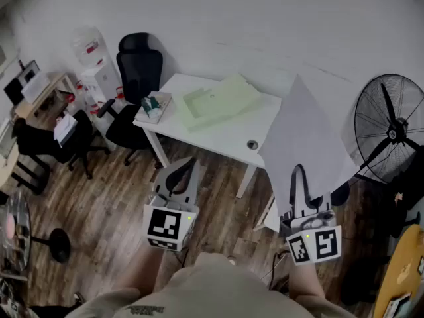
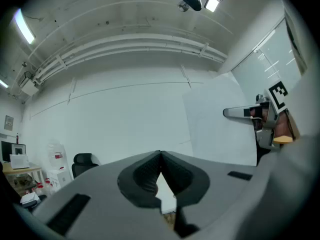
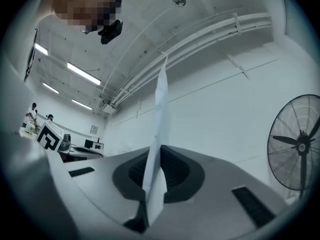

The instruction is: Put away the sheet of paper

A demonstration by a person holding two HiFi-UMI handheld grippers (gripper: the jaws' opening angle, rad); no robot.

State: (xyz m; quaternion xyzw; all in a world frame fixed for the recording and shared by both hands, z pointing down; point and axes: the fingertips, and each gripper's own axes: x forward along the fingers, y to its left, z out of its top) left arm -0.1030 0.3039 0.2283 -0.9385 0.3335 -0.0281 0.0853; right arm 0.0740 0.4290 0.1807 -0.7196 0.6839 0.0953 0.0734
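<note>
A white sheet of paper [image 1: 306,138] hangs in the air right of the white table [image 1: 235,134], held upright by my right gripper [image 1: 299,172], which is shut on its lower edge. In the right gripper view the sheet [image 3: 159,129] runs edge-on up from between the closed jaws. A pale green folder [image 1: 215,101] lies open on the table. My left gripper [image 1: 184,167] hovers in front of the table over the floor, its jaws closed with nothing between them [image 2: 160,156]. From the left gripper view the sheet [image 2: 215,119] and the right gripper [image 2: 227,113] appear at the right.
A black office chair [image 1: 136,71] and a water dispenser [image 1: 96,65] stand left of the table. A small stack of items [image 1: 156,105] lies on the table's left end. A large standing fan [image 1: 391,128] is at the right. Wooden floor lies below.
</note>
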